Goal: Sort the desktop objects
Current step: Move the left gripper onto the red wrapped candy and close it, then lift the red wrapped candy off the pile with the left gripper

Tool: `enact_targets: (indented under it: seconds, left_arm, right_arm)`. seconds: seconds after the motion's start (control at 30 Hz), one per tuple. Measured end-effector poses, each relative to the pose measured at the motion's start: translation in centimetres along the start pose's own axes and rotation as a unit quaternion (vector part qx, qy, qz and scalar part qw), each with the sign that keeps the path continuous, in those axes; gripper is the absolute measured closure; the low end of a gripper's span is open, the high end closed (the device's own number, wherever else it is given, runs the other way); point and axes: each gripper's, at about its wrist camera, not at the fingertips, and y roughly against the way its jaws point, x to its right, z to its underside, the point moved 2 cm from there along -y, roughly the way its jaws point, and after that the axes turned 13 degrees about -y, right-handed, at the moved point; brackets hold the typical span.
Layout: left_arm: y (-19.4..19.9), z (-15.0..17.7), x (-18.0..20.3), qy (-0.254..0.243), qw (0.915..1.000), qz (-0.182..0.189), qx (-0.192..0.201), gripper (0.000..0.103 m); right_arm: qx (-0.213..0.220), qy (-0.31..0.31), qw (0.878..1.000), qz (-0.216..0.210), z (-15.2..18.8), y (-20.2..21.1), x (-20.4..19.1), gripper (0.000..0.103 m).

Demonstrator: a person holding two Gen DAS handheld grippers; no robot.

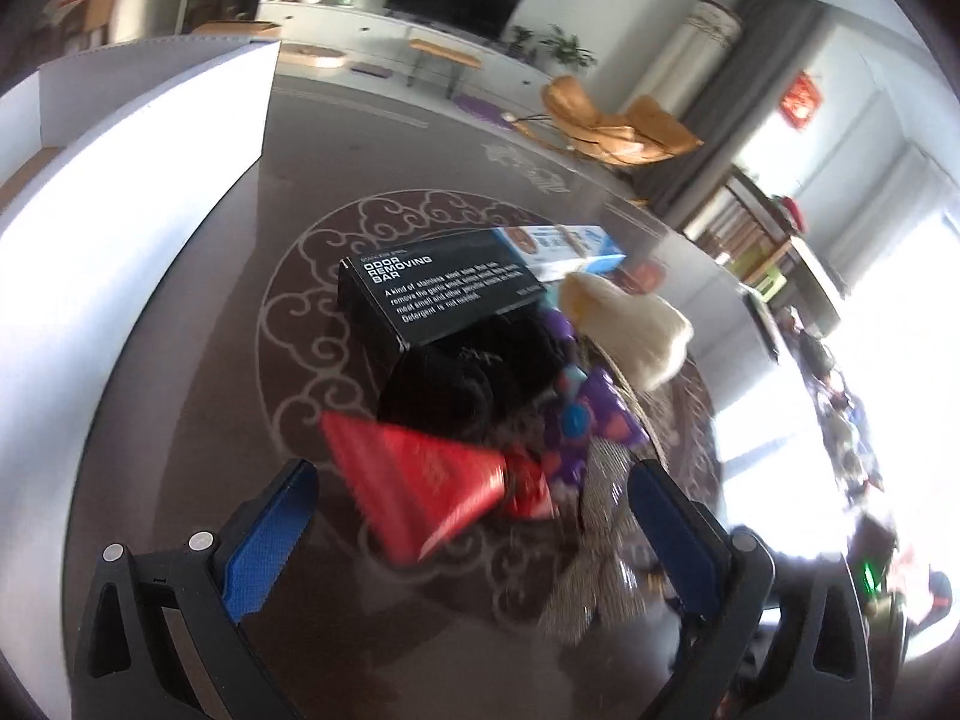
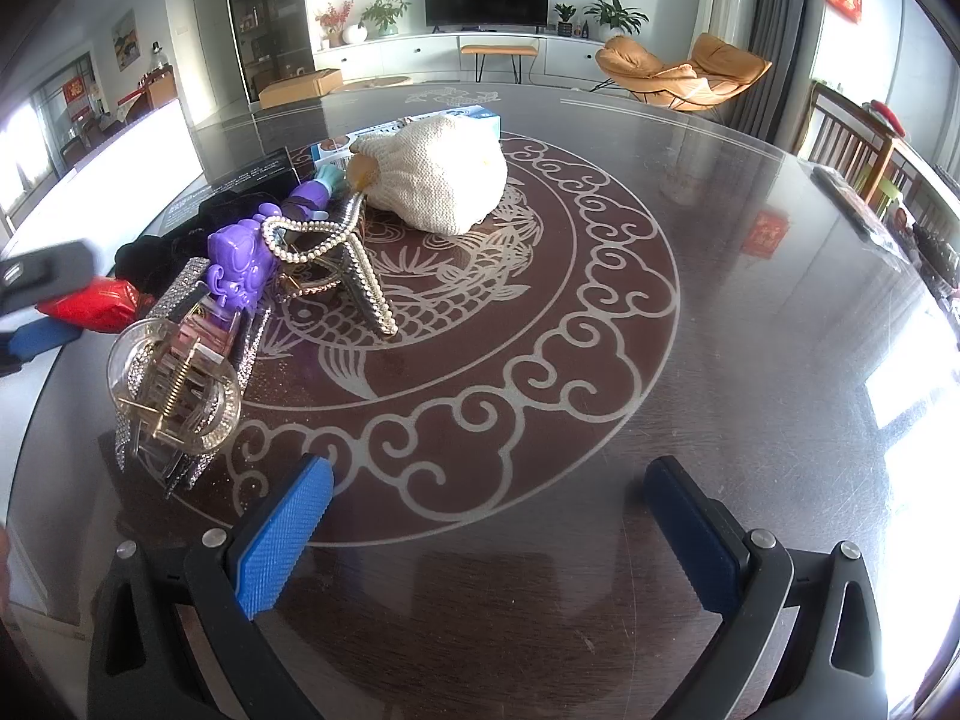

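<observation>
My left gripper [image 1: 468, 510] hangs spread wide and empty over the red tube [image 1: 414, 486], which lies between its fingers, cap toward the right one; my right gripper [image 2: 489, 516], equally agape, sits farther off

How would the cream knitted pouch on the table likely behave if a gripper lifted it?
The cream knitted pouch slumps in a rounded heap, so it would probably sag and deform rather than hold shape. Its coarse knit should give the ribbed blue pads good grip. It looks light for its bulk, though its contents are hidden.
</observation>
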Motion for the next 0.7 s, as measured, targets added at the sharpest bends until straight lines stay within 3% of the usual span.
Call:
enact_targets:
  seconds: [0.13, 0.17, 0.4, 0.5, 0.6, 0.7]
  left_arm:
    - [-2.5, 0.3, 0.0, -0.002, 0.9991, -0.038, -0.020, 0.000]
    - [-2.0, 0.6, 0.1, -0.020, 0.9986, -0.048, -0.009, 0.000]
    - [0.6, 4.8, -1.9, -0.114, 0.9833, -0.129, -0.058, 0.000]
    - [2.2, 5.8, -2.8, -0.111, 0.9853, -0.116, -0.059, 0.000]
    - [4.1, 4.4, -1.7, -0.118, 0.9900, -0.075, -0.013, 0.000]
    - [3.8, 1.4, 0.5, -0.184, 0.9801, -0.076, -0.004, 0.000]
  right_arm:
    - [0.000, 0.000, 1.000, 0.000, 0.0, 0.0, 0.0, 0.000]
    - [0.000, 0.000, 1.000, 0.000, 0.0, 0.0, 0.0, 0.000]
    - [0.000, 0.000, 1.000, 0.000, 0.0, 0.0, 0.0, 0.000]
    - [0.000, 0.000, 1.000, 0.000, 0.0, 0.0, 0.0, 0.000]
    - [0.000, 0.000, 1.000, 0.000, 0.0, 0.0, 0.0, 0.000]
    - [0.000, 0.000, 1.000, 0.000, 0.0, 0.0, 0.0, 0.000]
